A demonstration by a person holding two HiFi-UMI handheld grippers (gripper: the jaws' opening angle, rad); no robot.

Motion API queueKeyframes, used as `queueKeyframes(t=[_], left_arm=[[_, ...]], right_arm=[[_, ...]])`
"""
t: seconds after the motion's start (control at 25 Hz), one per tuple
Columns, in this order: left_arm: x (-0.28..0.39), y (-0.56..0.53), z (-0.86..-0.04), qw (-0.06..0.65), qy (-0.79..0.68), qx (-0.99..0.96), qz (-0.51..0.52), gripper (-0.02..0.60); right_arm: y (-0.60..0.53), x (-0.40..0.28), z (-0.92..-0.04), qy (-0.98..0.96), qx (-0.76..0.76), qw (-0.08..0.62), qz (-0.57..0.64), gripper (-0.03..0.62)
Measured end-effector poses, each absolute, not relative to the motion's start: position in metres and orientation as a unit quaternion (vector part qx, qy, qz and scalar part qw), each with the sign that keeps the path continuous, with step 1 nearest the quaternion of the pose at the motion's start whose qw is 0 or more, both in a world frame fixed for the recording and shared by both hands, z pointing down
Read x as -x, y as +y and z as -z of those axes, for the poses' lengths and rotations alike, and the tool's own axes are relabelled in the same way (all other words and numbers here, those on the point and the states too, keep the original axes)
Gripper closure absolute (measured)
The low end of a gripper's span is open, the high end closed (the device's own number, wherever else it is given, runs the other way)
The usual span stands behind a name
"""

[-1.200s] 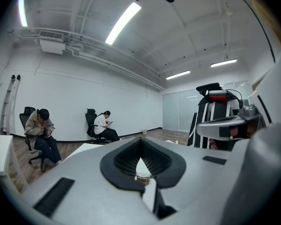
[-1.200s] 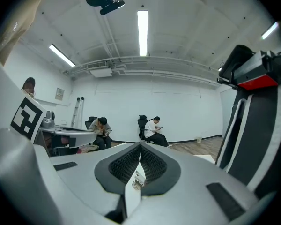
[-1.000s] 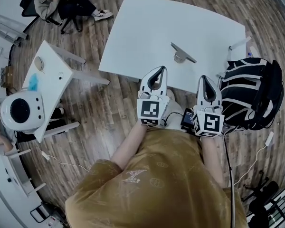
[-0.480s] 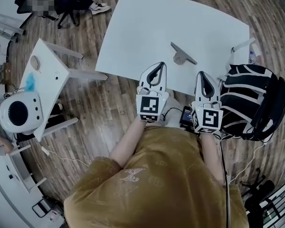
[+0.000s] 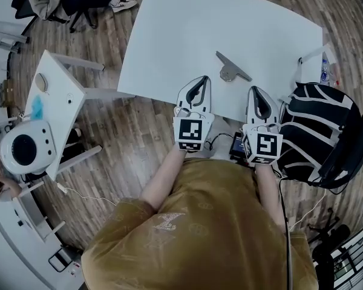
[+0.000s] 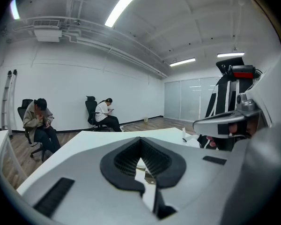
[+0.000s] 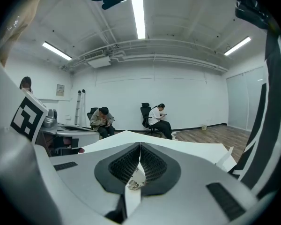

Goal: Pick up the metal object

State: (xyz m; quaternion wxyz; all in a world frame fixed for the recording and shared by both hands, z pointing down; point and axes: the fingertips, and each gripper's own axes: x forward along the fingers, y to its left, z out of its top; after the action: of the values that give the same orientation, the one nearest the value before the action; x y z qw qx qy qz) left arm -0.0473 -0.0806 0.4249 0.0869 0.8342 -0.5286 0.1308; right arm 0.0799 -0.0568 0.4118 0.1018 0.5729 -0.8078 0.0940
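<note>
Your left tool [image 5: 202, 80] and right tool [image 5: 256, 90], the 2 both pressed together and empty, hover over the worktop [image 5: 187, 29] edge, near the metal object [image 5: 231, 70].

No legible text, labels, numbers, signs

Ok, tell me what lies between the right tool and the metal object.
Only bare white table, per the head view, between right tool and metal object.

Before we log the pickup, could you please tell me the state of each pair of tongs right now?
Left tongs: closed, holding nothing.
Right tongs: closed, holding nothing.
</note>
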Motion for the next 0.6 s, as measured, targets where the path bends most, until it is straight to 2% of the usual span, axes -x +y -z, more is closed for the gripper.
queueKeyframes(t=[0.6], left_arm=[[0.042,-0.104,-0.456,0.108,-0.519,-0.833,-0.157,0.579]], right_arm=[[-0.082,-0.077,-0.445,-0.805,-0.567,0.124,-0.122,0.585]])
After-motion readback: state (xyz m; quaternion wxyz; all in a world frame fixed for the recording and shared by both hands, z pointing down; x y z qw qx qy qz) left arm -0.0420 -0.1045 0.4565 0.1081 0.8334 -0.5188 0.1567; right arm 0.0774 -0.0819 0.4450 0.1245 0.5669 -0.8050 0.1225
